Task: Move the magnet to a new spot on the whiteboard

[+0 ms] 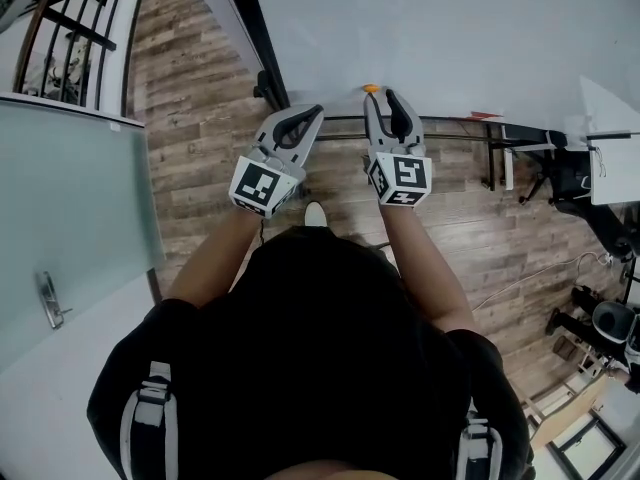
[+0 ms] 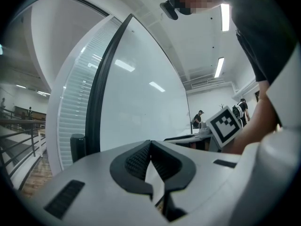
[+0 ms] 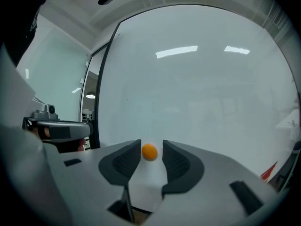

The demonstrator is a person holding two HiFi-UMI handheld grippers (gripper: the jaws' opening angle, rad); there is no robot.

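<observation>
Under you runs a grey-brown wood-plank floor [image 1: 200, 118]. At your left is a frosted glass door [image 1: 70, 198] with a metal handle [image 1: 50, 300], and at the far left a black railing [image 1: 60, 38]. At your right stand a white desk [image 1: 612, 163] and a black chair [image 1: 568, 180]. Overhead, long ceiling lights [image 2: 225, 17] glow, and a person [image 2: 198, 119] stands far off.

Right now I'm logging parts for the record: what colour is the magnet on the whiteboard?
Orange. The magnet shows best in the right gripper view.
</observation>
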